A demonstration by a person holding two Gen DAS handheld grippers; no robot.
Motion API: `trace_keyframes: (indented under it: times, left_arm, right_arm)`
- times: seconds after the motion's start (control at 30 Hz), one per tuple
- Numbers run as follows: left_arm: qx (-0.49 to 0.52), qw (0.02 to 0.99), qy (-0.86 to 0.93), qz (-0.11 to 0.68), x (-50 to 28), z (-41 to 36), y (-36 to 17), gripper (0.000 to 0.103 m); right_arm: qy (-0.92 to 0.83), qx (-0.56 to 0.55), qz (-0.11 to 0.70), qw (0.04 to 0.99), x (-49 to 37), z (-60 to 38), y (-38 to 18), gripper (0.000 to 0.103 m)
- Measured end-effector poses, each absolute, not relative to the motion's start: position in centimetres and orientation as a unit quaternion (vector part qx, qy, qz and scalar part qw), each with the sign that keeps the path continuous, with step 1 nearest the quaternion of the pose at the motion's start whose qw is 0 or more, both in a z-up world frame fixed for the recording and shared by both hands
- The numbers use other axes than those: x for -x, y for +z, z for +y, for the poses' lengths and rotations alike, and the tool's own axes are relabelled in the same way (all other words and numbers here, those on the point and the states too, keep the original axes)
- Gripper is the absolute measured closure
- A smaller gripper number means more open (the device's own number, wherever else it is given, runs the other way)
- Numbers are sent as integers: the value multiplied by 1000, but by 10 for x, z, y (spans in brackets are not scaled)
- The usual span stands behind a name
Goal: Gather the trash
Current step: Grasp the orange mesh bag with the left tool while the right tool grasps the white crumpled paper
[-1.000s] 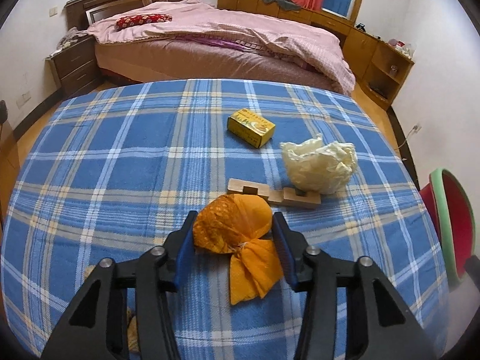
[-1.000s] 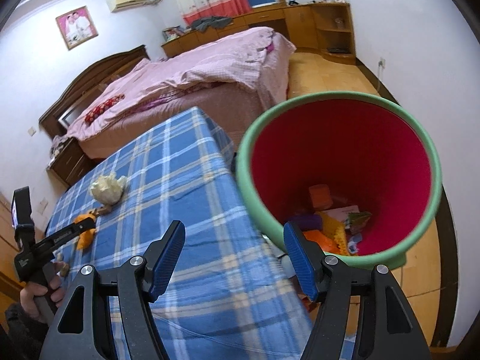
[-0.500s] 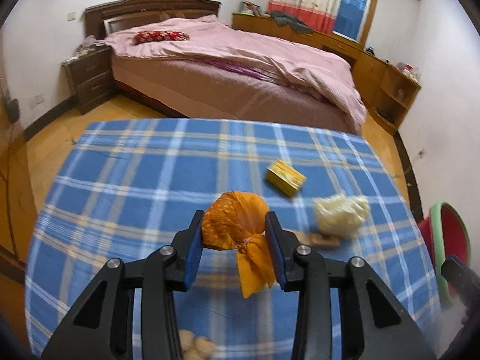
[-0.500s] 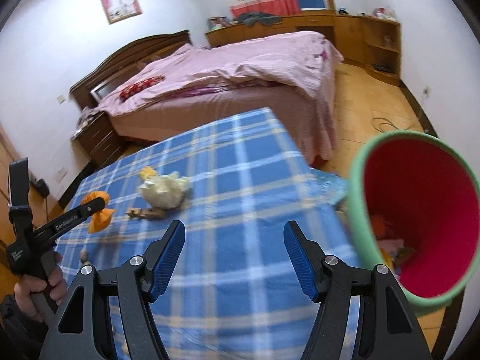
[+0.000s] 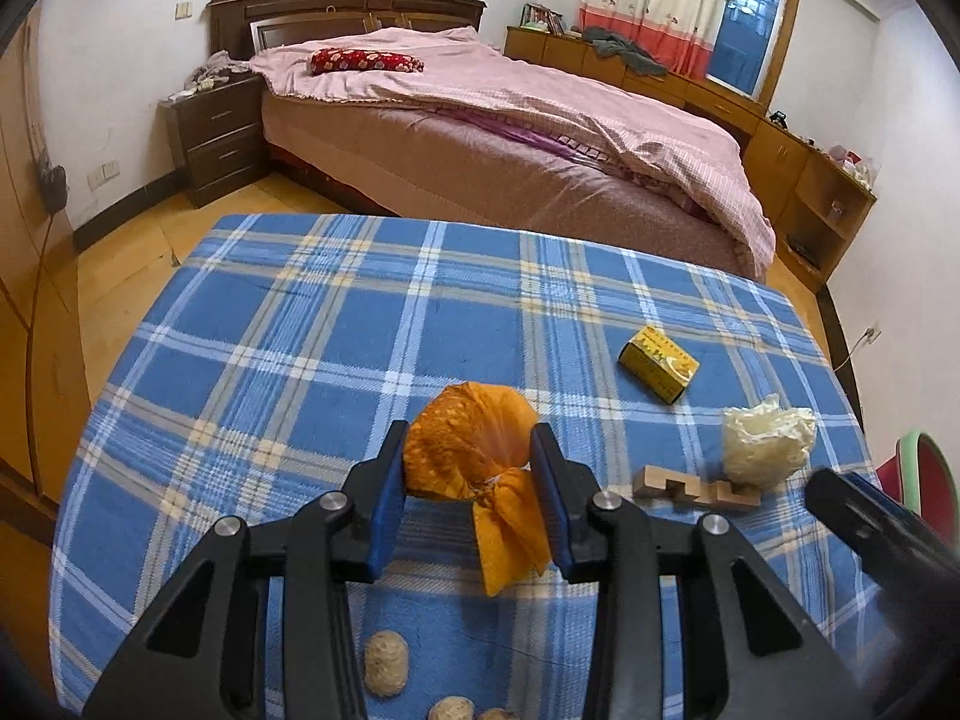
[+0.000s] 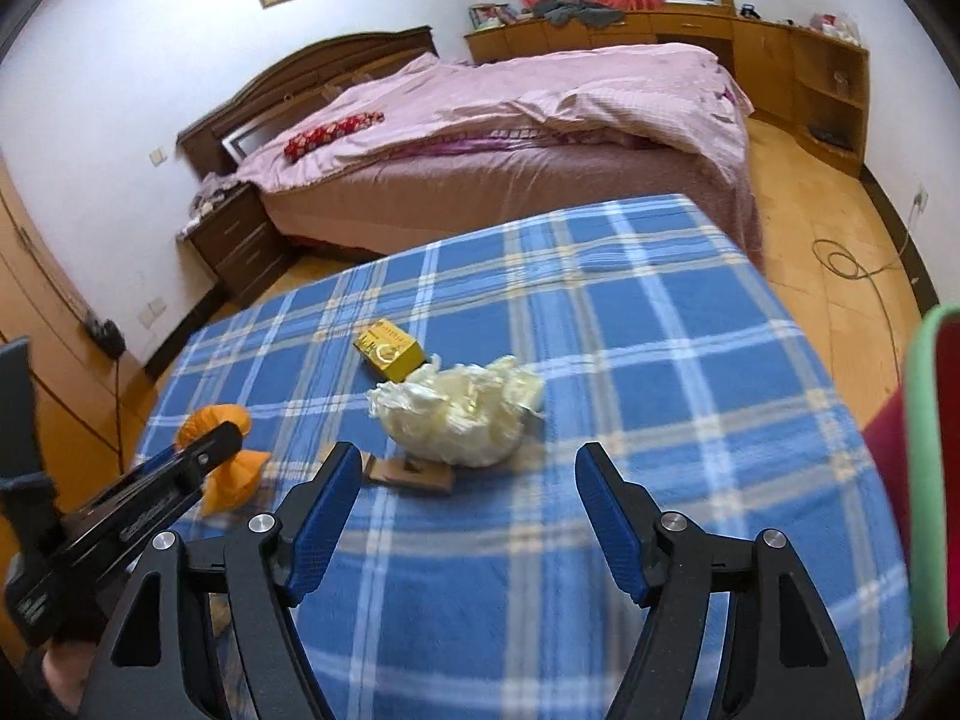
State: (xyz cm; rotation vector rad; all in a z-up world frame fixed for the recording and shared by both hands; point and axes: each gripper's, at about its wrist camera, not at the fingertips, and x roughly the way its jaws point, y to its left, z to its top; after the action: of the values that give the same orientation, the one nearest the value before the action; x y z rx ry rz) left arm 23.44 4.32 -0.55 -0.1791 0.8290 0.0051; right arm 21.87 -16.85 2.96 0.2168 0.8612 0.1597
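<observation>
Left hand-held gripper [image 5: 471, 489] clamped on the tied orange plastic bag [image 5: 471, 450], lifted above the blue plaid tabletop [image 5: 300, 360]; right hand-held gripper [image 6: 468, 516] wide open and empty, near the crumpled cream plastic bag [image 6: 462, 408], wooden block [image 6: 411, 474] and yellow carton [image 6: 390, 348], the green-rimmed red bin [image 6: 930, 480] at the tabletop's right edge.

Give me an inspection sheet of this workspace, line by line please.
Surface: table under blue plaid cloth.
Job's things: orange wrapper bundle, yellow box, crumpled cream paper, wooden block piece, red bin with green rim.
Clutter: small twine balls at the near edge.
Tongs: left tongs shut on the bundle; right tongs open, empty.
Cables: cord on the floor.
Surroundings: bed, nightstand.
</observation>
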Motion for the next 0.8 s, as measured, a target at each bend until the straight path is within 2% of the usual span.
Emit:
trace_keyframes:
  times: [0.43, 0.5, 0.6, 0.8]
  left_arm:
    - [101, 907, 7, 409, -236, 50, -12, 63]
    - [102, 907, 8, 409, -236, 51, -13, 63]
    - [102, 907, 7, 409, -236, 51, -13, 63]
    - [102, 908, 5, 407, -236, 51, -12, 63]
  right_arm:
    - [62, -78, 433, 896, -253, -145, 3, 29]
    - [58, -74, 432, 897, -254, -146, 4, 44]
    - [58, -70, 431, 898, -255, -147, 3, 56]
    - [57, -79, 425, 900, -252, -153, 8, 62]
